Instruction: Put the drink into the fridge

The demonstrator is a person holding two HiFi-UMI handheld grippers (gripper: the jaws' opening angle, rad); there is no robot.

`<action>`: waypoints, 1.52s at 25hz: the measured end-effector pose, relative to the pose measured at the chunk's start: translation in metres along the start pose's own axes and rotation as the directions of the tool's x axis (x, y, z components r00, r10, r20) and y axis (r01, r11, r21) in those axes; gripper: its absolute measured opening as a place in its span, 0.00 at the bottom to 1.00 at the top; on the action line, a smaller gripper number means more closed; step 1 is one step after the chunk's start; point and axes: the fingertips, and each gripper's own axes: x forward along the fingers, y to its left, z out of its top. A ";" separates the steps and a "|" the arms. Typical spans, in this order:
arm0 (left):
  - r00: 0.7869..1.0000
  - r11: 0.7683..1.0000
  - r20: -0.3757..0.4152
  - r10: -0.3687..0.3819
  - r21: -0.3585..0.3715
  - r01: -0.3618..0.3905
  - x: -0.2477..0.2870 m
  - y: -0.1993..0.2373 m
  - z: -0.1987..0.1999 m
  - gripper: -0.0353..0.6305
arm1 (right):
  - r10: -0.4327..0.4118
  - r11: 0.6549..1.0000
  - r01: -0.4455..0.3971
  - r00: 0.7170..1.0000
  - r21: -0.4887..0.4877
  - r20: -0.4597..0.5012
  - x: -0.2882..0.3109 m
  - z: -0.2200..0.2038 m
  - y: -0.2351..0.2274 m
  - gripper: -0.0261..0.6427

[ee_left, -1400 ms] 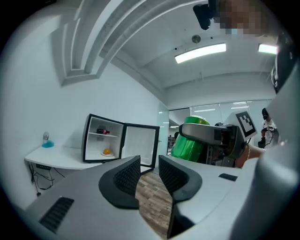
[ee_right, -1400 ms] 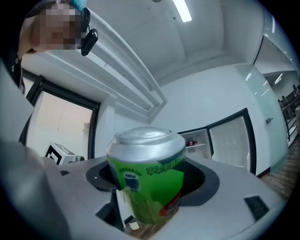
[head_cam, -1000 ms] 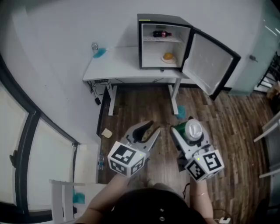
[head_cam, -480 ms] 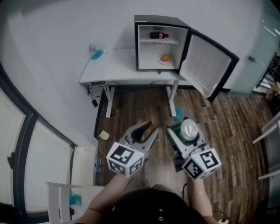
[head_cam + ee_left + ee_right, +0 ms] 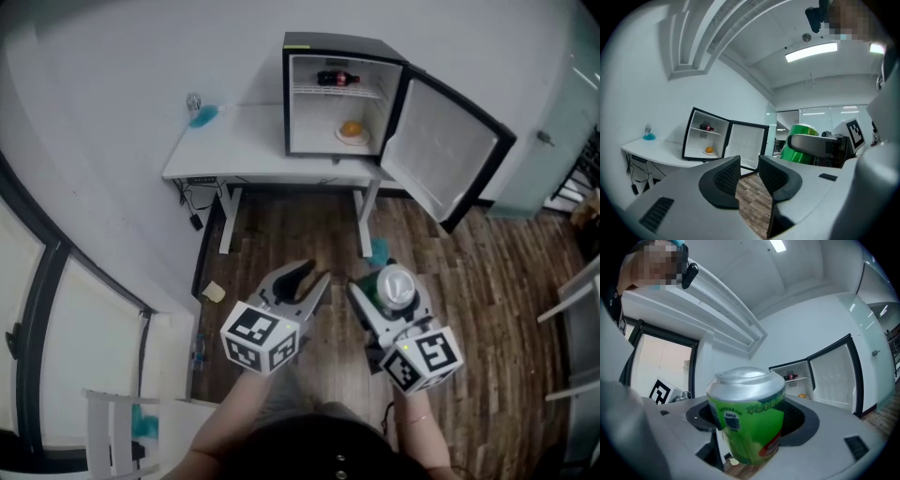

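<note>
- Count: one green aluminium drink can, one black mini fridge with its door open, one white desk under it.
- Inside the fridge: one dark bottle on the upper shelf, one orange item below.
- My right gripper: jaws pinch the can's sides; the can stands upright.
- My left gripper: jaws parted by a narrow gap, nothing between.
- The can is well apart from the fridge, above the wooden floor.
</note>
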 end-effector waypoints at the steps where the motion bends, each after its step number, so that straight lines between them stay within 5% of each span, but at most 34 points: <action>1: 1.000 1.000 0.000 0.002 0.001 -0.002 0.004 0.003 0.001 0.24 | 0.001 1.000 -0.001 1.000 0.003 0.000 0.004 -0.001 -0.004 0.56; 9: 1.000 1.000 -0.021 -0.015 0.016 0.015 0.050 0.045 0.006 0.24 | -0.013 0.999 0.013 1.000 0.030 0.017 0.062 -0.002 -0.043 0.56; 22: 0.994 0.993 -0.020 -0.105 0.058 0.106 0.154 0.170 0.048 0.24 | -0.096 0.995 0.093 0.993 0.042 0.071 0.213 0.016 -0.113 0.56; 38: 0.993 0.994 -0.051 -0.108 0.016 0.109 0.216 0.276 0.048 0.24 | -0.126 0.991 0.125 0.992 0.048 0.026 0.324 0.002 -0.160 0.56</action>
